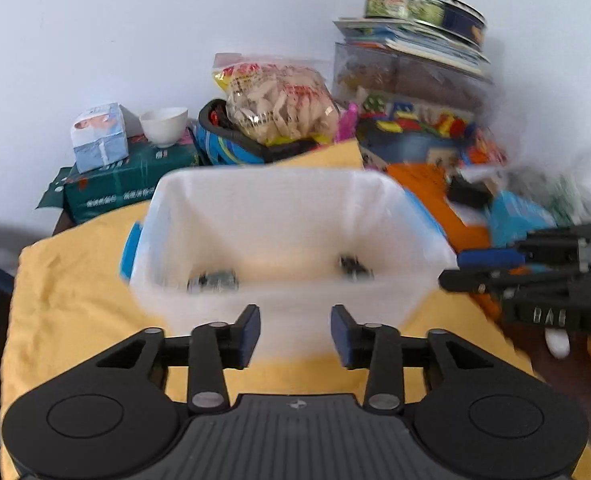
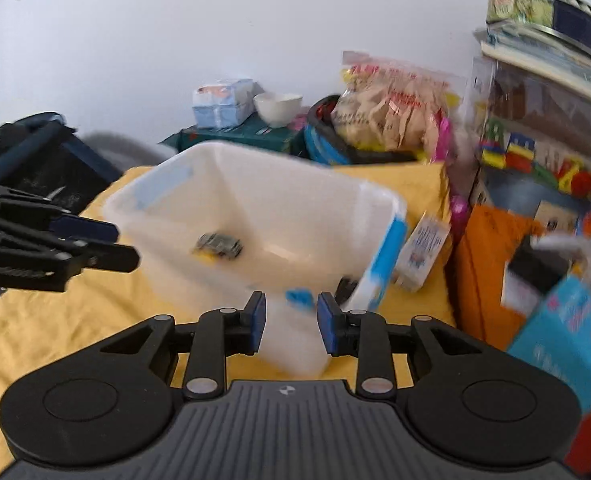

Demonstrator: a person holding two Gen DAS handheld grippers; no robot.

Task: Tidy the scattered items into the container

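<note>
A white translucent container (image 1: 279, 216) with blue handles stands on a yellow cloth (image 1: 75, 280). A blurred grey-yellow toy (image 1: 213, 280) and a small black item (image 1: 353, 266) lie on its floor. My left gripper (image 1: 295, 332) hangs open just before the near wall, nothing between its fingers. My right gripper (image 1: 453, 270) reaches in from the right rim. In the right wrist view the container (image 2: 255, 200) is tilted in frame and the same toy (image 2: 217, 245) shows inside. My right gripper (image 2: 291, 320) is open, with a small blurred blue piece (image 2: 299, 297) loose between its pads. The left gripper (image 2: 125, 244) shows at the left.
Behind the container are a snack bag (image 1: 283, 100), a white bowl (image 1: 164, 125), a tissue pack (image 1: 100, 136) on a green box, and a tin on stacked boxes (image 1: 415, 52). A small carton (image 2: 423, 252), orange fabric (image 2: 487, 272) and a blue box (image 2: 571, 352) crowd the right.
</note>
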